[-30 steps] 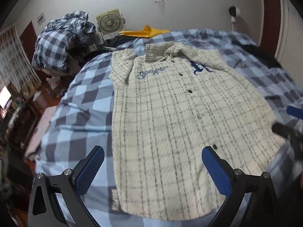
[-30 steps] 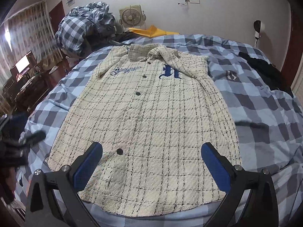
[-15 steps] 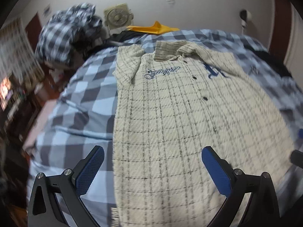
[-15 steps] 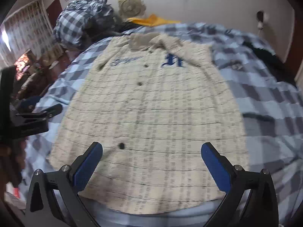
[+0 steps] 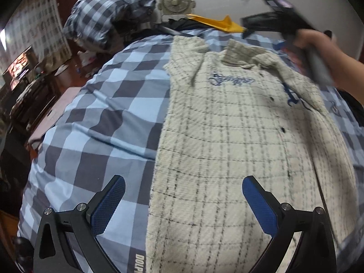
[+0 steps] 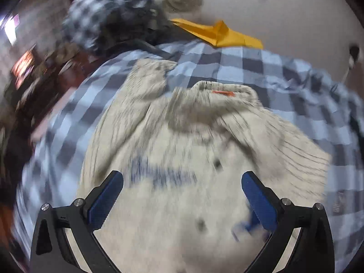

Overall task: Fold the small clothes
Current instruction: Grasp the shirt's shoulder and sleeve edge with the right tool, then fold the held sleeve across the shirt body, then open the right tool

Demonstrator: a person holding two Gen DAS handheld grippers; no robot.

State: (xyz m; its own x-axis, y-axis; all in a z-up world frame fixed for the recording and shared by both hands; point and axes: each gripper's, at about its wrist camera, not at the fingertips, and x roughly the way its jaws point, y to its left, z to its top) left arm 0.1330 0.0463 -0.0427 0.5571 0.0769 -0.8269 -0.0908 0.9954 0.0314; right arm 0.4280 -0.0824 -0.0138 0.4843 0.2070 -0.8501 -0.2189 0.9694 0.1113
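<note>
Cream plaid shirt [image 5: 238, 154] lies front-up, buttoned, flat on the blue checked bedspread [image 5: 109, 113], collar [image 6: 213, 104] toward the wall, hem toward the cameras. Left gripper [image 5: 182, 204] hovers over the shirt's left edge near the hem, jaws spread wide, nothing between the pads. Right gripper [image 6: 182, 202] is up over the chest near the collar, jaws also spread, empty; that view is motion-blurred so contact with the cloth can't be confirmed. Fabric looks like thick, textured woven stuff: soft, limp, light, no stiffness, probably grippy rather than slick, so it should drape and hold a crease loosely. Not fragile. Best pinch points, I'd say: shoulder seam or sleeve [image 5: 188, 52] edge up top, matching hem corner below, grabbing a single layer edge. Buttons are small; avoid clamping on them.
</note>
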